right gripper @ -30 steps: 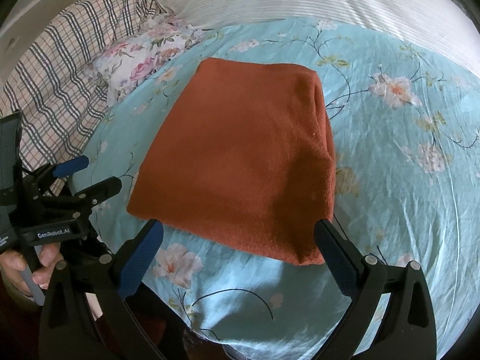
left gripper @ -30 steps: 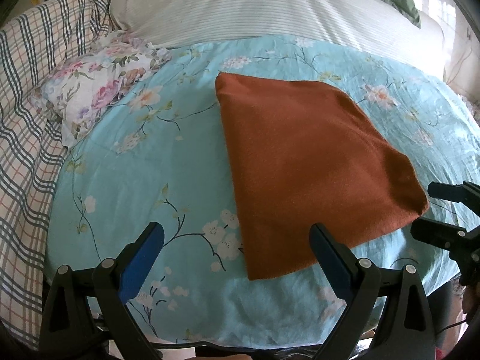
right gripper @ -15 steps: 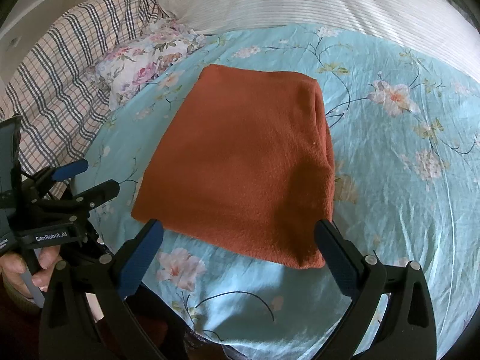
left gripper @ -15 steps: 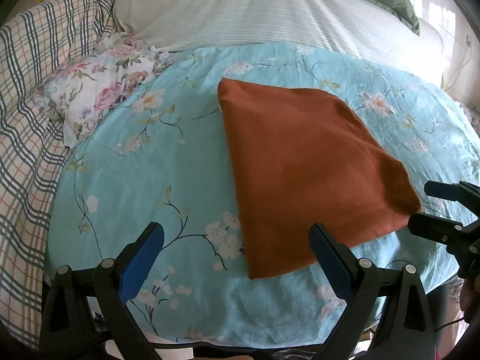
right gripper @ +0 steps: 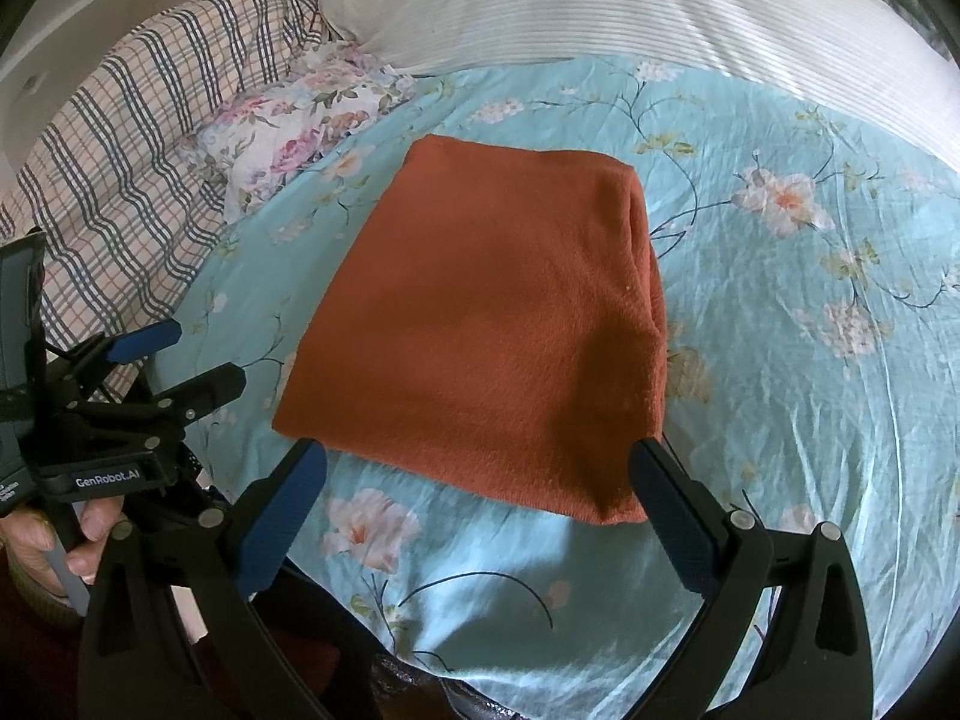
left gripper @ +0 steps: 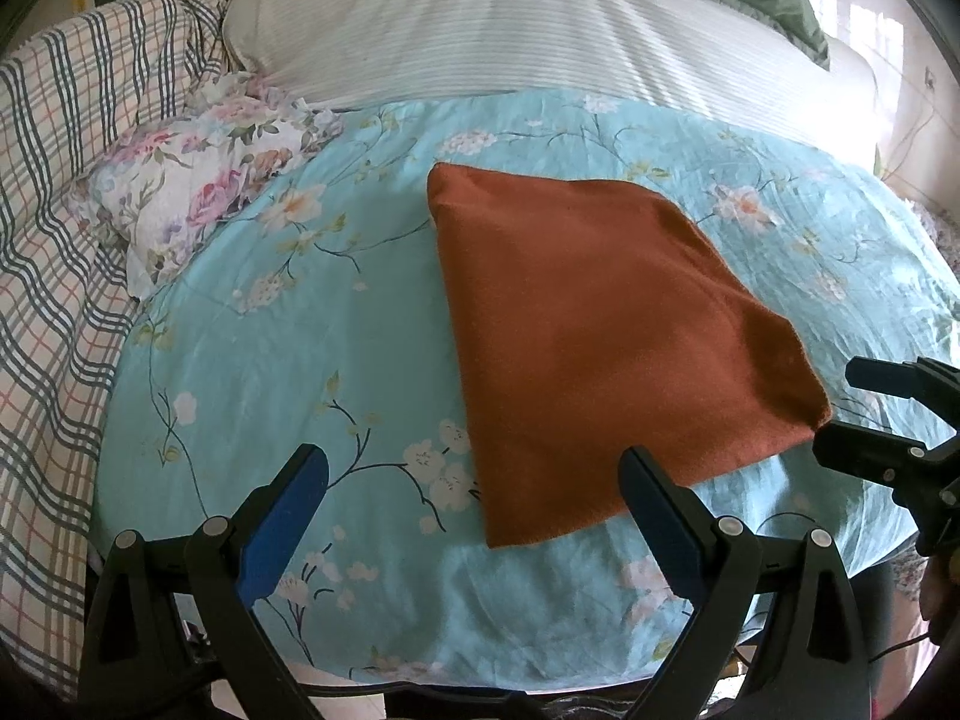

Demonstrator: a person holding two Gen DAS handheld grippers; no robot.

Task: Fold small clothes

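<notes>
While folded flat, rust cloth (right gripper: 480,330) just beyond right gripper (right gripper: 477,468), unheld.

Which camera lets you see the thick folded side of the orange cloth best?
The right wrist view. There the orange cloth lies centred and its layered side faces the camera. In the left wrist view the cloth sits off to the right, looking flat, with no layers showing.
</notes>
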